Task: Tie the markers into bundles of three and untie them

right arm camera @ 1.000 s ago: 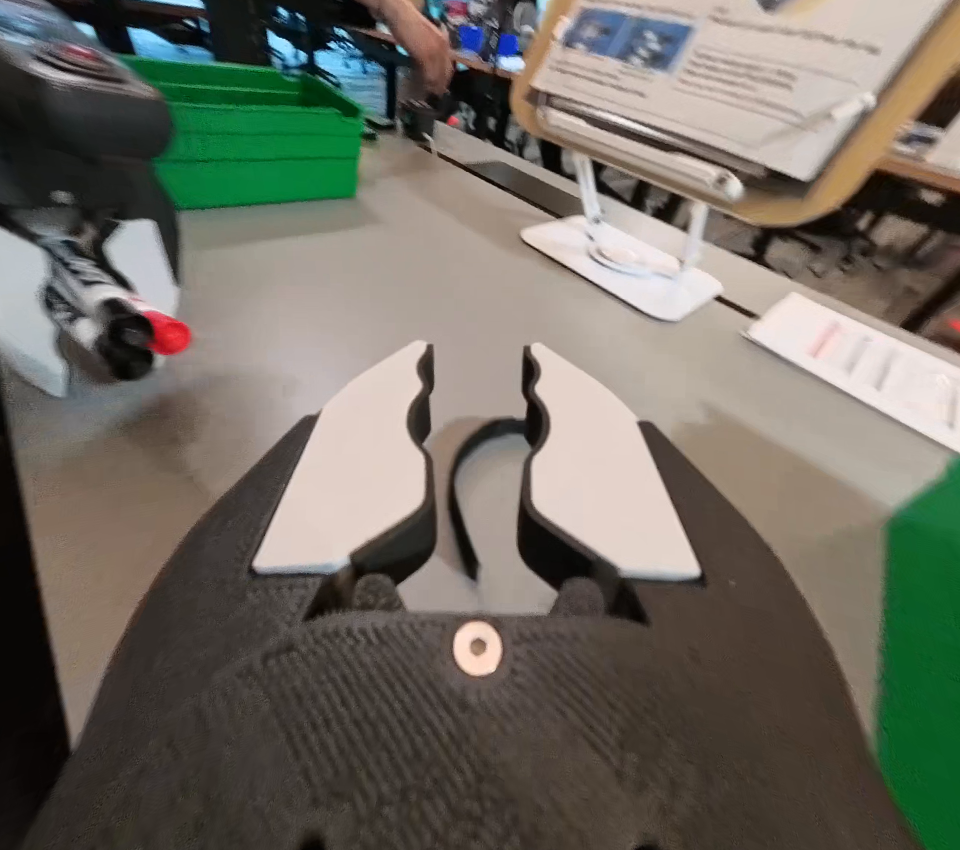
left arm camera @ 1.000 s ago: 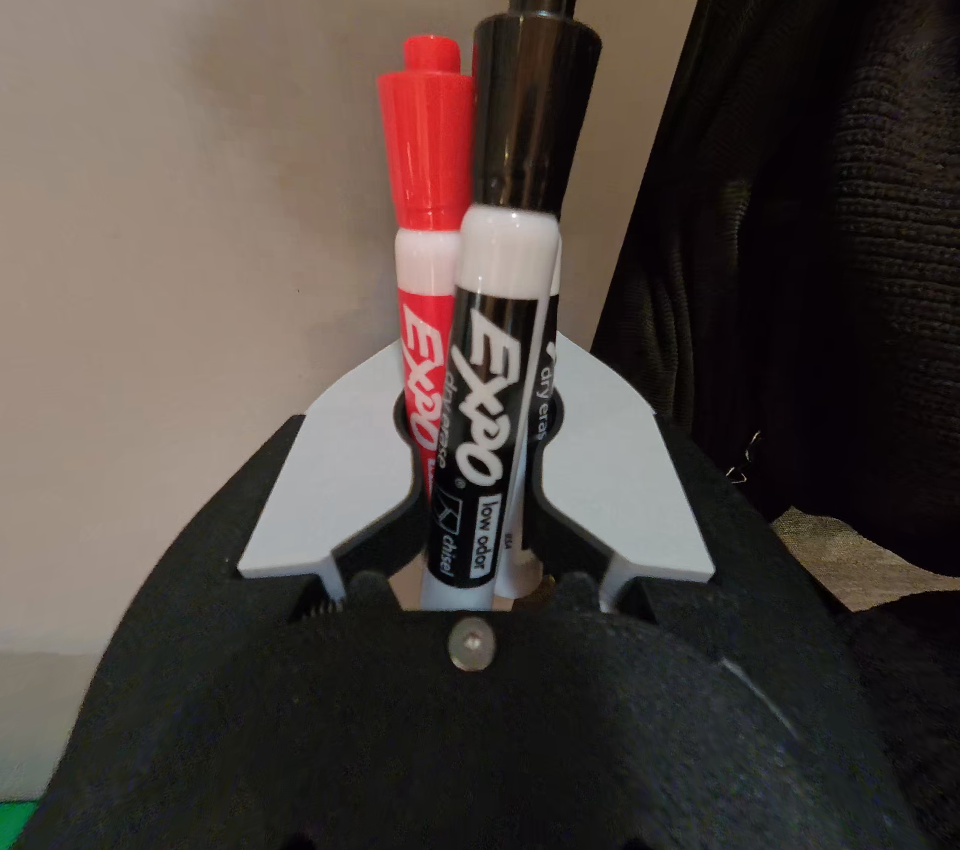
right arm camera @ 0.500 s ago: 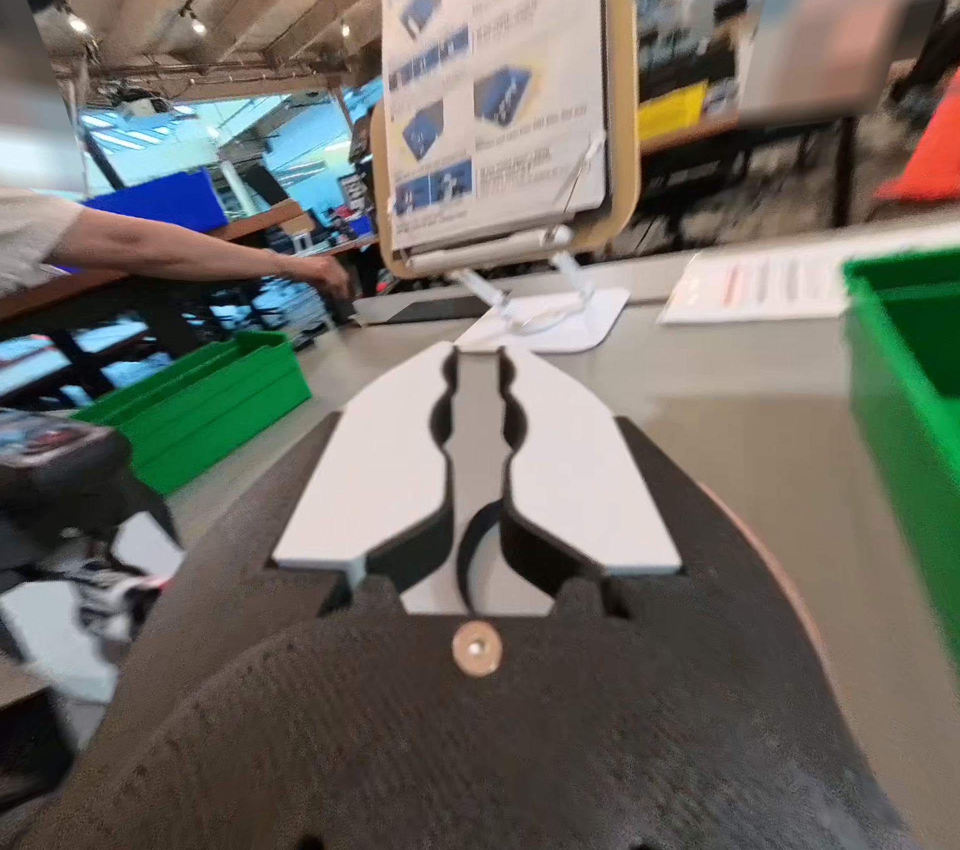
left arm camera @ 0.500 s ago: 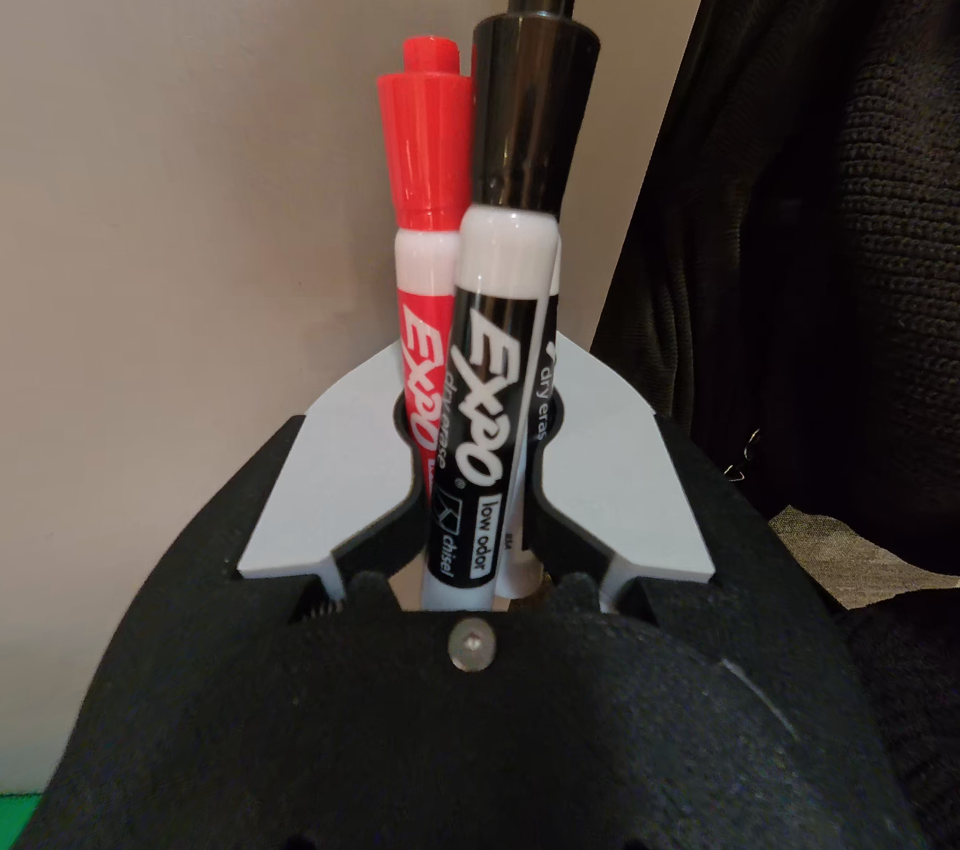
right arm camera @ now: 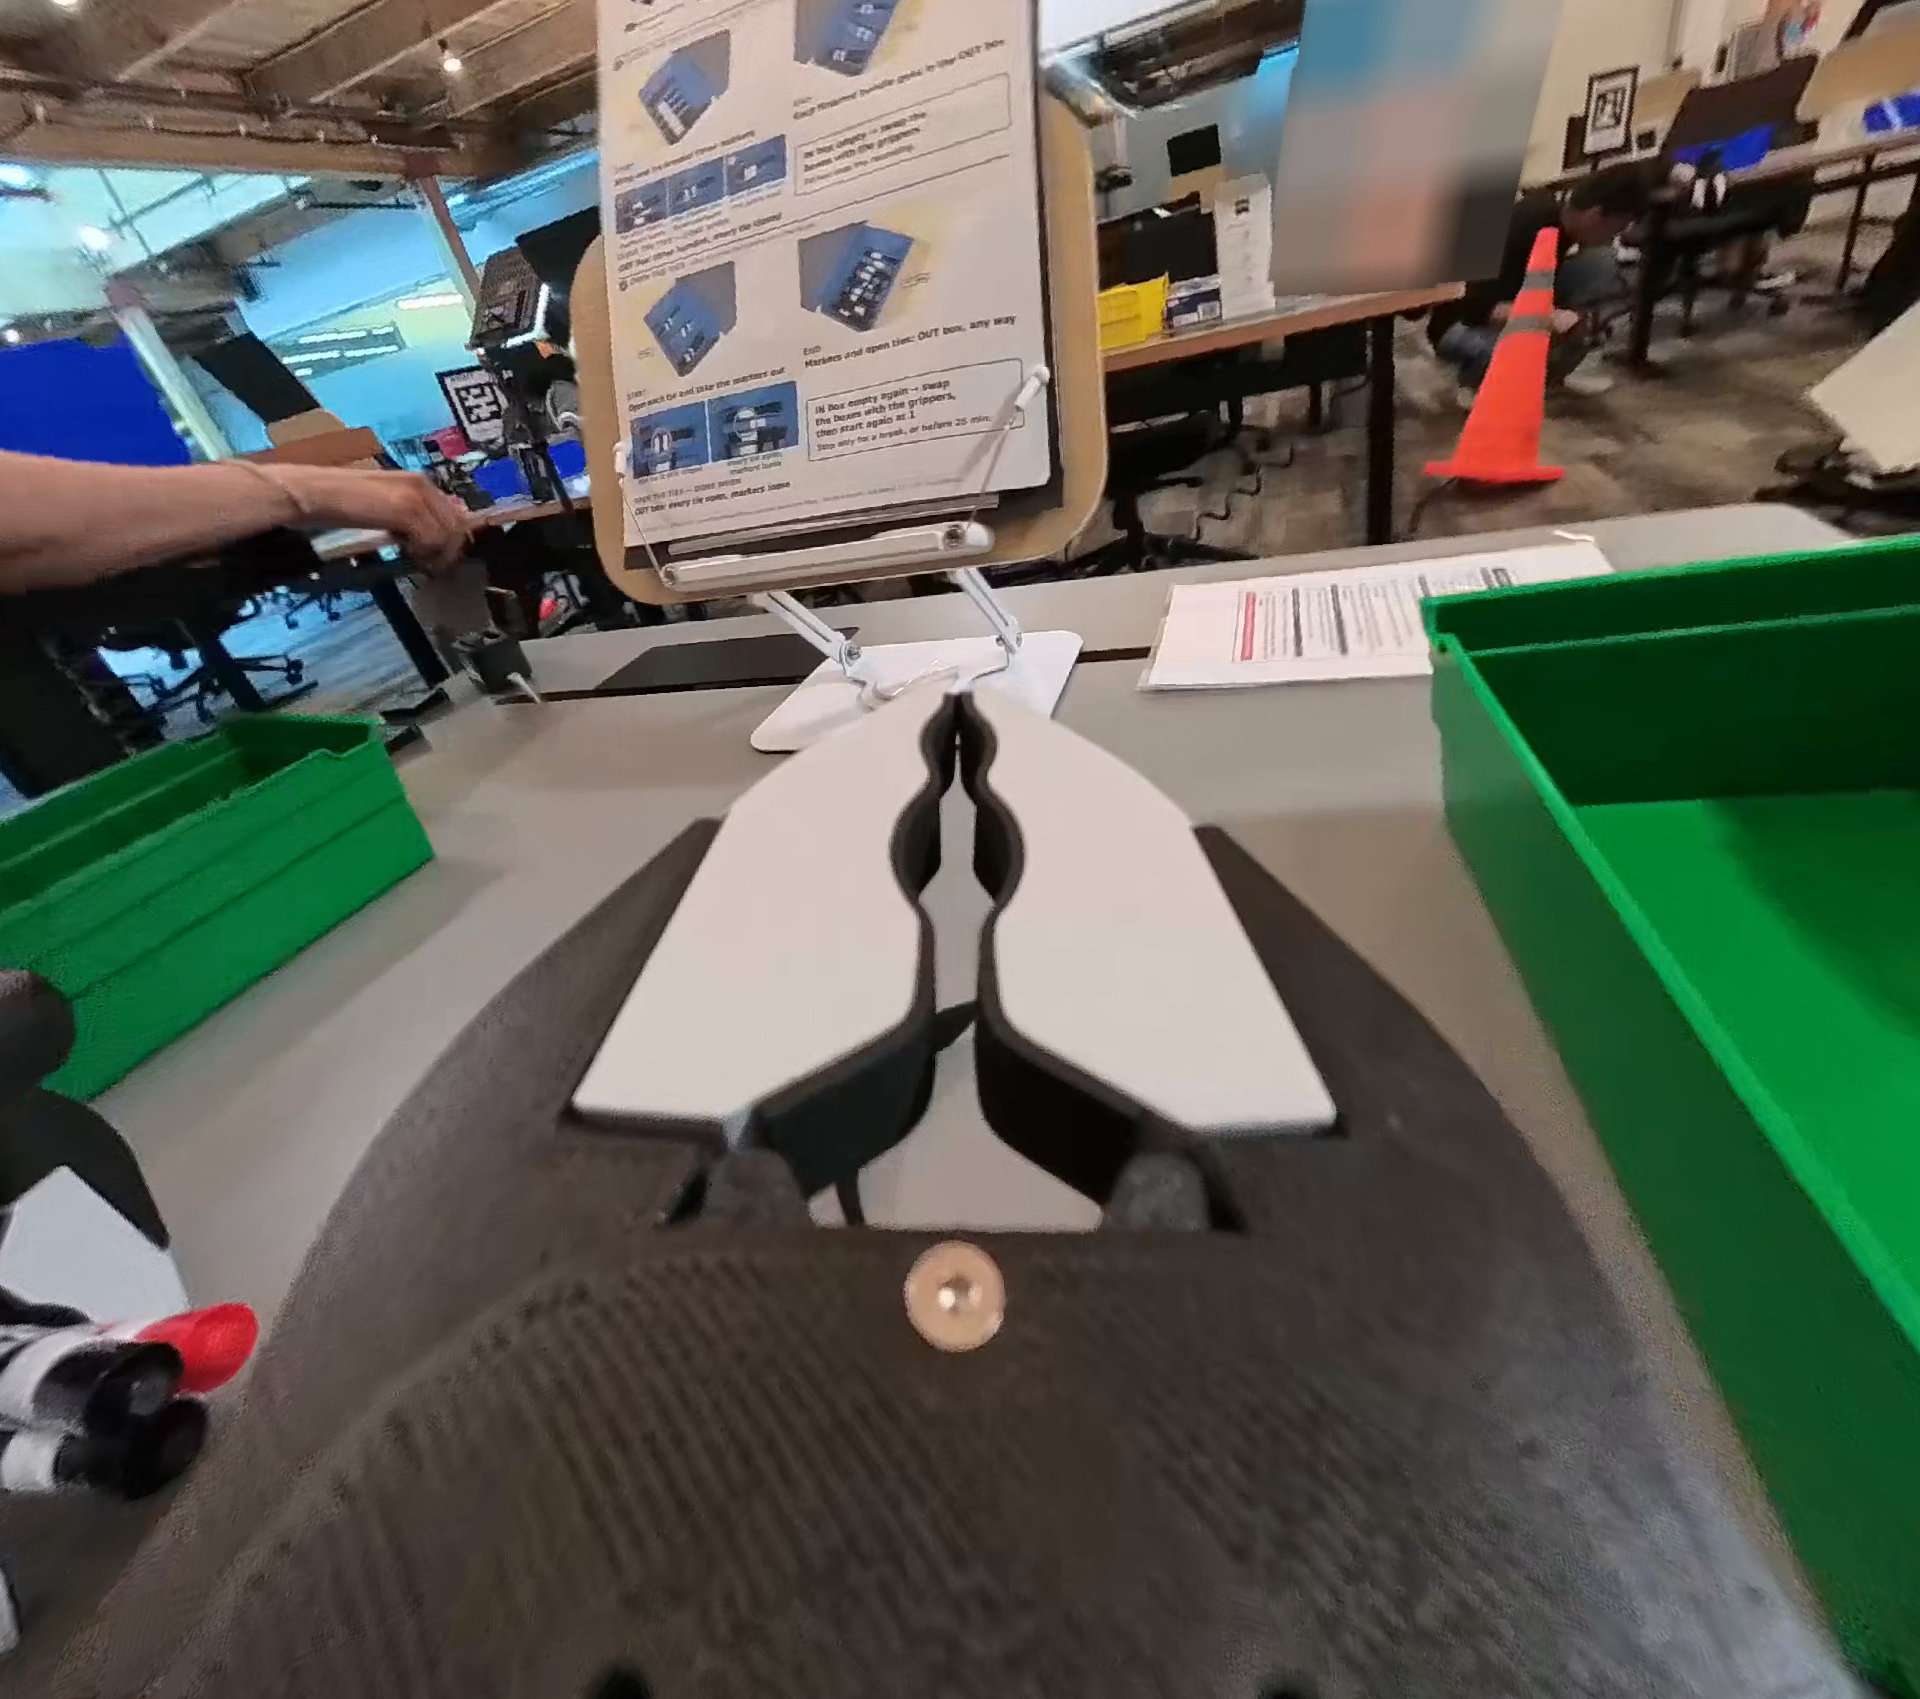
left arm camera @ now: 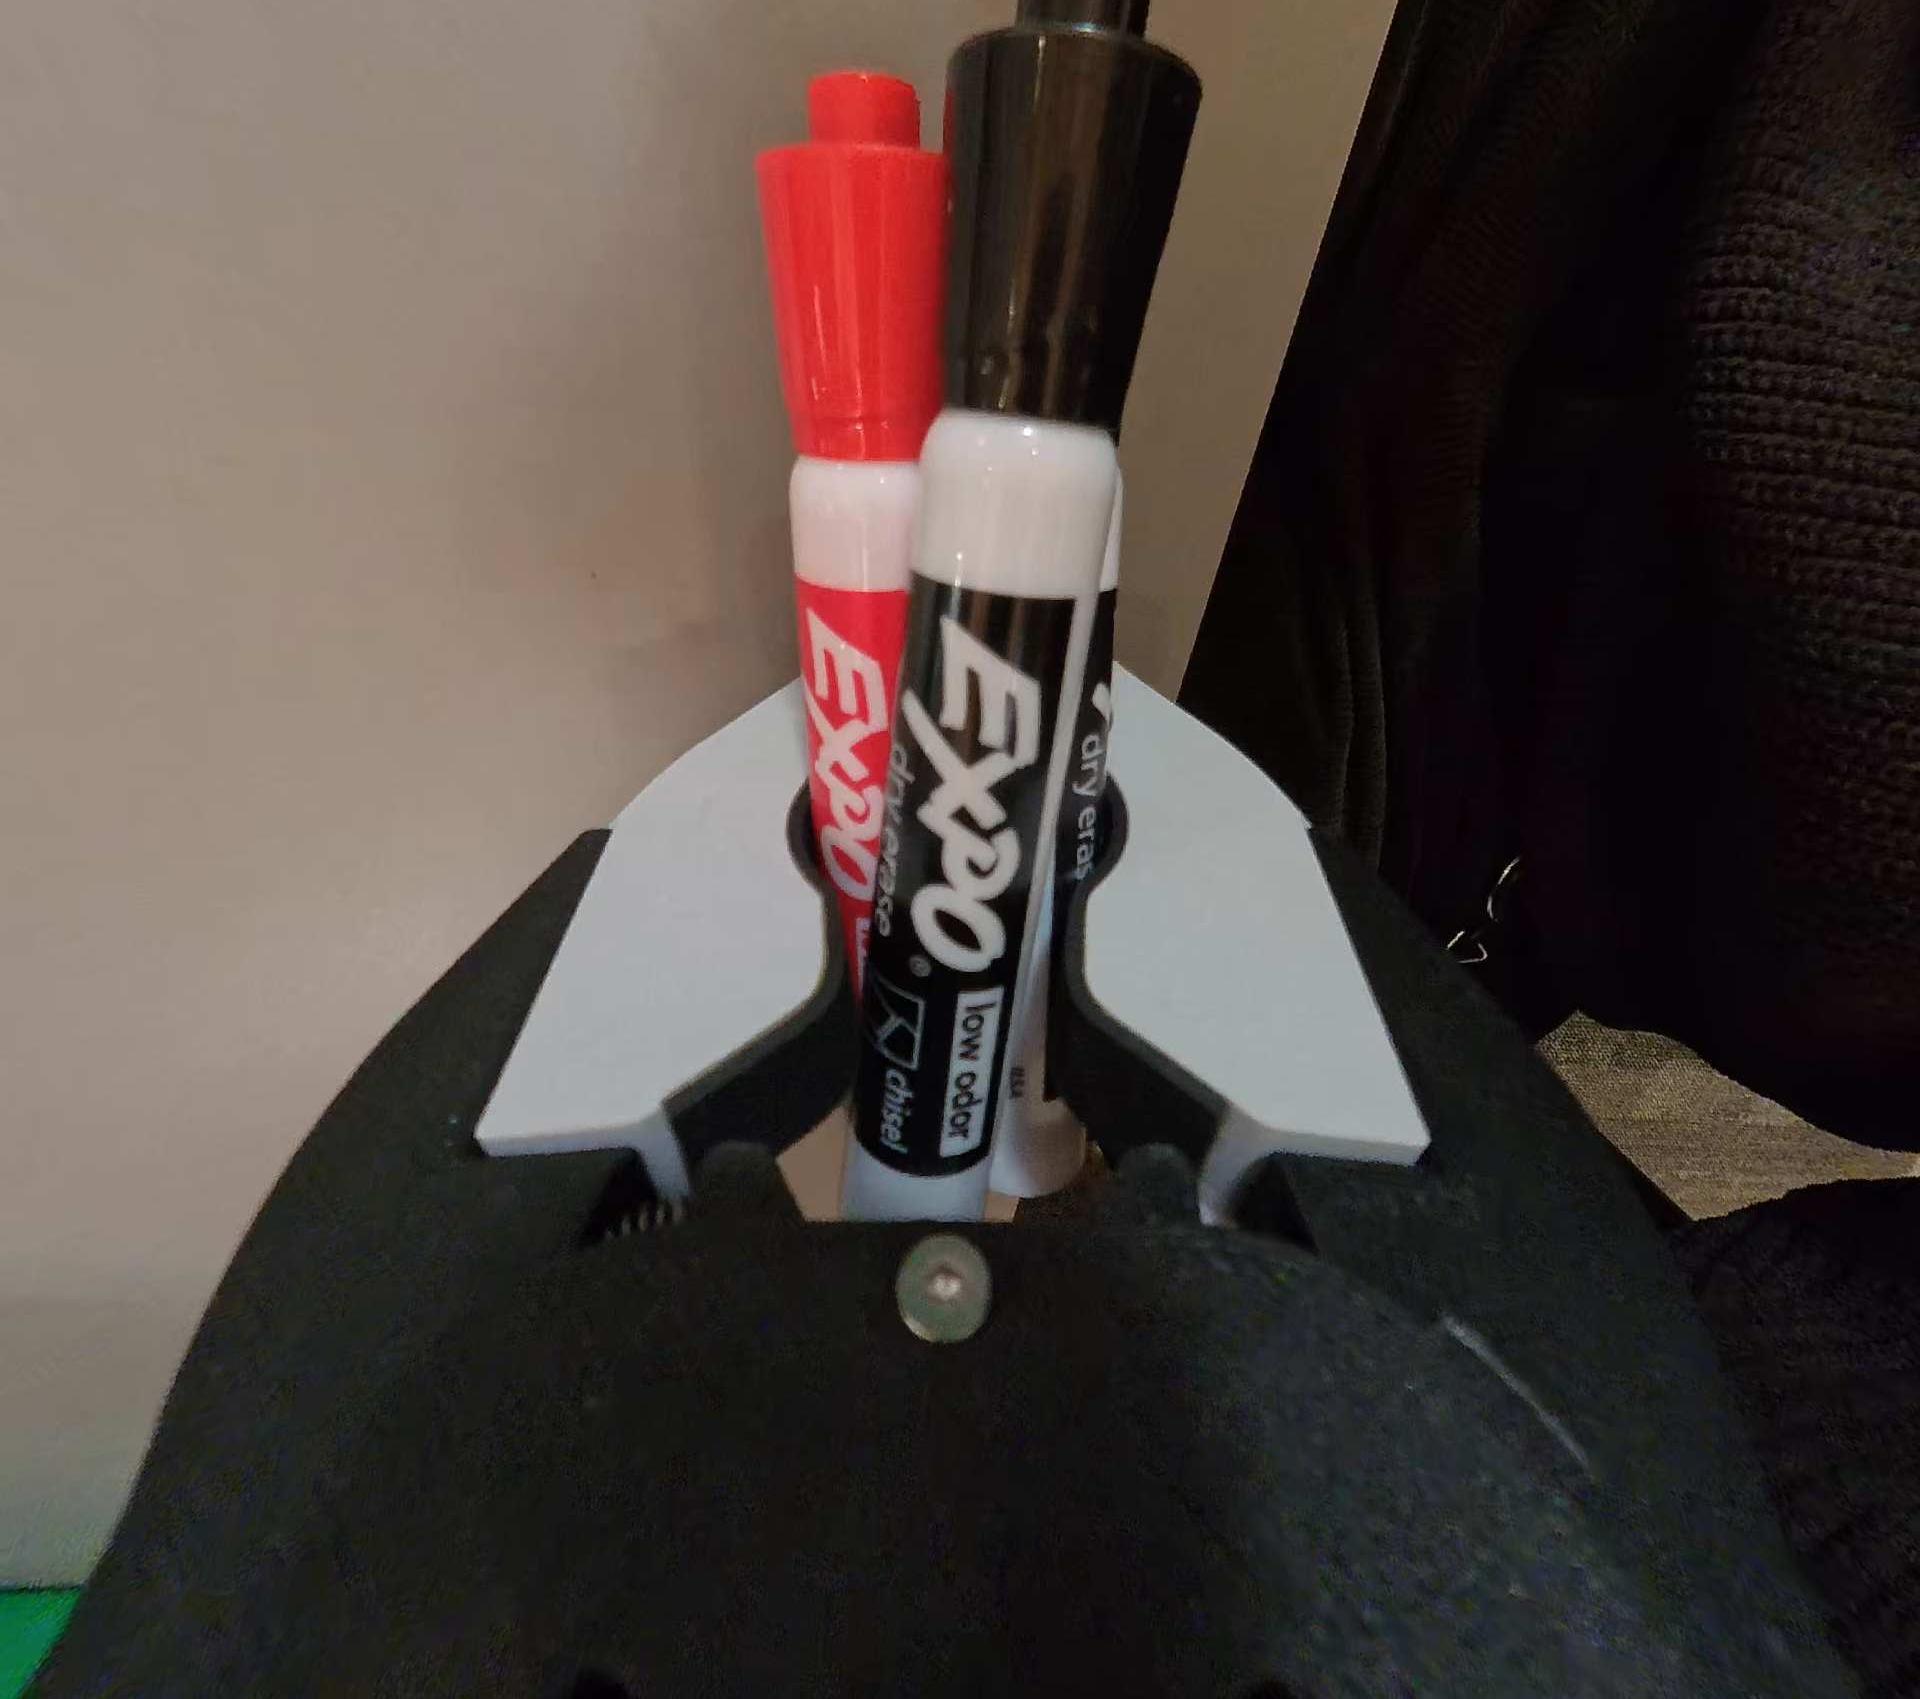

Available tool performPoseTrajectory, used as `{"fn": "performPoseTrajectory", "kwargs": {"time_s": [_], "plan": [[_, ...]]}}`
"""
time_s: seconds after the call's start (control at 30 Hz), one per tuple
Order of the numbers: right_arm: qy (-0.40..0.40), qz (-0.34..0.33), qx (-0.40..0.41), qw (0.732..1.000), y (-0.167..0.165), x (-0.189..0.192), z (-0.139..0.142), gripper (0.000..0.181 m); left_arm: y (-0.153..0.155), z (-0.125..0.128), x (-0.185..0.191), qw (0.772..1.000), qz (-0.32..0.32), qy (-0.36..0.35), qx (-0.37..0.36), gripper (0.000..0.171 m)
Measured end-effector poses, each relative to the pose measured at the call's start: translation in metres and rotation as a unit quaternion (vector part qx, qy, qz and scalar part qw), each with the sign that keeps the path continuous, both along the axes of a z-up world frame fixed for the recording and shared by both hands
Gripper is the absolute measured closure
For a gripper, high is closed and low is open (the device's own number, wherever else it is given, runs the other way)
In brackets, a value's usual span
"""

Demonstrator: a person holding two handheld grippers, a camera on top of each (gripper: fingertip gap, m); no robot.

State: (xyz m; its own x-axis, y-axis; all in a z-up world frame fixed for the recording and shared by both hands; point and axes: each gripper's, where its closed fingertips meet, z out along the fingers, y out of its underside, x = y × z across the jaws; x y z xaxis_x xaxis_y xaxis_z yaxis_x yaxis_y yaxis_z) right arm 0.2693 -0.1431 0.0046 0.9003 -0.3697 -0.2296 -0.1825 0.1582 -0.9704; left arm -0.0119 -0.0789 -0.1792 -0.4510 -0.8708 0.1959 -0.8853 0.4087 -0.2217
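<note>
While the left claw [left arm camera: 961, 839] is clamped on three markers [left arm camera: 997, 714], one red [left arm camera: 857, 423], one black [left arm camera: 1049, 361] and a third mostly hidden behind them, the bundle's long axis runs straight out along that claw's fingers, caps at the far end, w/ nothing visibly wrapped round it. In the right wrist view the same caps [right arm camera: 156, 1384] poke in at the near left edge, pointing right, low and just beside the right claw's body. The right claw [right arm camera: 958, 714] has its jaws almost together, tips nearly touching, pinching a thin black band [right arm camera: 894, 1093] near the root of the fingers; prob. the tie. So the bundle lies to the left and nearer than the right claw's tips, roughly crosswise to its fingers: I'd guess the right claw has to swing left and back to get the band over the cap ends. Green bins sit left [right arm camera: 208, 839] and right [right arm camera: 1683, 818] on the grey worktop [right arm camera: 582, 776].
</note>
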Motion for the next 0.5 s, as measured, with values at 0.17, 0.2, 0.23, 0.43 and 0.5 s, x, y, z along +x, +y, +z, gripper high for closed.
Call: {"fn": "performPoseTrajectory", "kwargs": {"time_s": [0.17, 0.2, 0.23, 0.43, 0.5], "plan": [[-0.02, 0.135, 0.004, 0.991, 0.008, -0.026, -0.003, 0.181, 0.0, 0.001, 0.0, 1.0, 0.004, 0.0, -0.004, 0.128], [-0.01, 0.143, 0.007, 0.99, 0.009, -0.028, -0.003, 0.181, 0.0, 0.001, 0.0, 1.0, 0.004, -0.001, -0.004, 0.128], [-0.007, 0.153, 0.01, 0.988, 0.01, -0.03, -0.003, 0.181, 0.0, 0.001, 0.0, 1.0, 0.004, -0.001, -0.005, 0.128], [-0.093, 0.066, 0.029, 0.993, 0.005, -0.017, 0.006, 0.181, 0.0, 0.0, 0.0, 1.0, 0.005, 0.001, -0.004, 0.128], [-0.07, 0.059, 0.033, 0.995, 0.003, -0.014, 0.008, 0.181, 0.0, 0.001, 0.0, 1.0, 0.005, 0.0, -0.004, 0.128]]}}
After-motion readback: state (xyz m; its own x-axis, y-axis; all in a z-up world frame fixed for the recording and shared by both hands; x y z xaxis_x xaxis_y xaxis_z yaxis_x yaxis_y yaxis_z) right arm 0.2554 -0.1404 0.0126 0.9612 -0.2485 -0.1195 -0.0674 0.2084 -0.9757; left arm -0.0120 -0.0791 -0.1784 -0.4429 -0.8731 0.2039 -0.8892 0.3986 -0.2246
